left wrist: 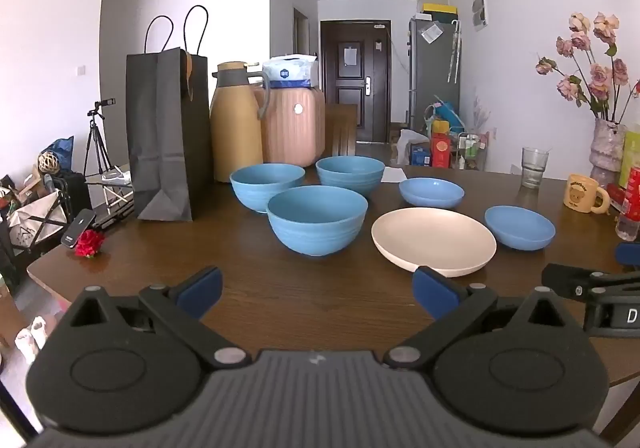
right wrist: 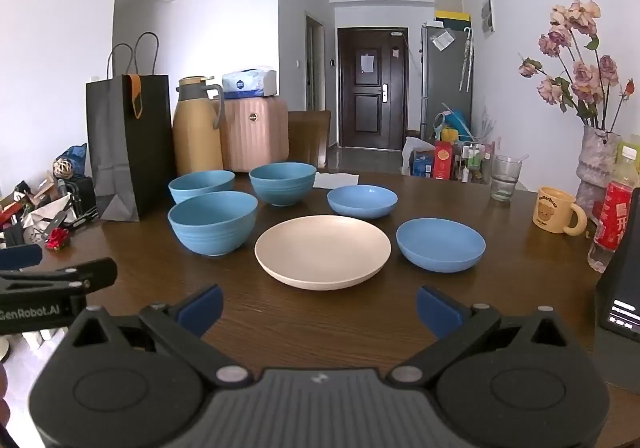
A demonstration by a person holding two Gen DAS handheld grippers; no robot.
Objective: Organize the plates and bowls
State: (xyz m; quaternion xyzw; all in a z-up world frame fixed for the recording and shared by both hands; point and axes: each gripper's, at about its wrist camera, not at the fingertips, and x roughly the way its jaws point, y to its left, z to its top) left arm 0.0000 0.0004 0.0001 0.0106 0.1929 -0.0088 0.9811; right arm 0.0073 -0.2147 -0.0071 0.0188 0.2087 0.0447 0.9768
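Three deep blue bowls stand apart on the brown table point(left wrist: 280, 288): a near one point(left wrist: 317, 219) point(right wrist: 213, 222), a back left one point(left wrist: 267, 186) point(right wrist: 201, 185) and a back right one point(left wrist: 350, 175) point(right wrist: 283, 183). A cream plate point(left wrist: 434, 239) point(right wrist: 322, 250) lies in front of two shallow blue plates, a far one point(left wrist: 431, 192) point(right wrist: 362, 200) and a near right one point(left wrist: 519, 227) point(right wrist: 441, 244). My left gripper point(left wrist: 316, 292) is open and empty, near the front of the table. My right gripper point(right wrist: 319, 308) is open and empty, just short of the cream plate.
A black paper bag point(left wrist: 166, 132), a tan thermos point(left wrist: 236, 124) and a pink ribbed case point(left wrist: 296, 124) stand at the back left. A glass point(right wrist: 506, 178), a yellow mug point(right wrist: 556, 210), a bottle point(right wrist: 612, 224), a flower vase point(right wrist: 598, 160) and a dark screen point(right wrist: 620, 280) are on the right.
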